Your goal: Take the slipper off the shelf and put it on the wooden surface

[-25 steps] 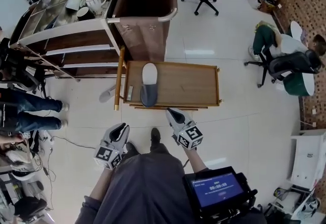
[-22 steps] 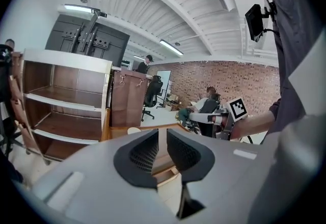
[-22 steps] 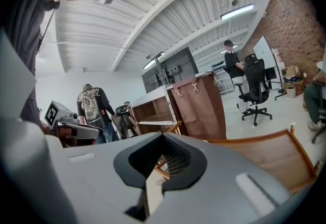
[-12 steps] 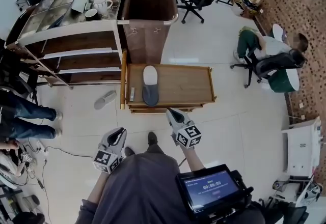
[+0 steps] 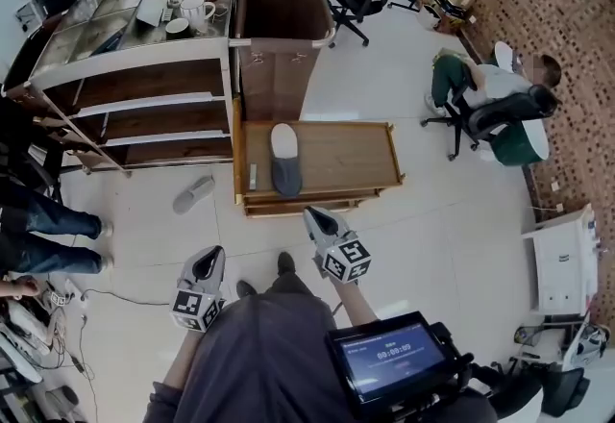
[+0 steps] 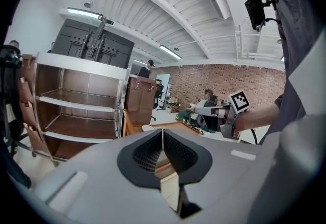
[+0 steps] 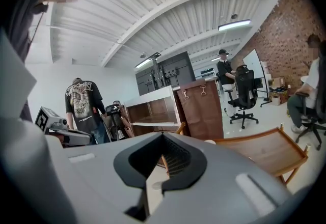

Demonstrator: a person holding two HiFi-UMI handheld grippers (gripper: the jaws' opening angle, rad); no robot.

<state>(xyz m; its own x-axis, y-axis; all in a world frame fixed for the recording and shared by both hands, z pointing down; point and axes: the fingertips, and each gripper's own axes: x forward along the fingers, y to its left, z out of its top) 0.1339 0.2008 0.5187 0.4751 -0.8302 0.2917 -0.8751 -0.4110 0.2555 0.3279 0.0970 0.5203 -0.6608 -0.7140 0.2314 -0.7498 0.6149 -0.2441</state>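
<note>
Seen from overhead, a slipper (image 5: 285, 160) lies flat on a low wooden surface (image 5: 346, 157), just above centre. It is off the shelf (image 5: 144, 89) and sits toward the surface's 9 o'clock end. Its rounded white insole points to 12 o'clock and its dark grey, soft-looking toe cap to 6 o'clock. The surface is a rectangular board of warm brown wood with a raised rim.

The shelf stands at 10 o'clock from the surface, with a white frame and bare brown boards. White mugs (image 5: 183, 12) stand on its top. A tall brown bin (image 5: 274, 75) with a rounded metal rim stands at 12 o'clock. A second, pale slipper (image 5: 194, 193) lies on the glossy light floor (image 5: 432, 219) at 8 o'clock.

Both grippers hover at 6 o'clock, well apart from the surface, each a smooth grey shell with a marker cube. The left gripper (image 5: 210, 258) has just been closing. Its ribbed black pads (image 6: 178, 154) now meet with nothing between them. The right gripper (image 5: 310, 214) is likewise pressed together and empty.
</note>
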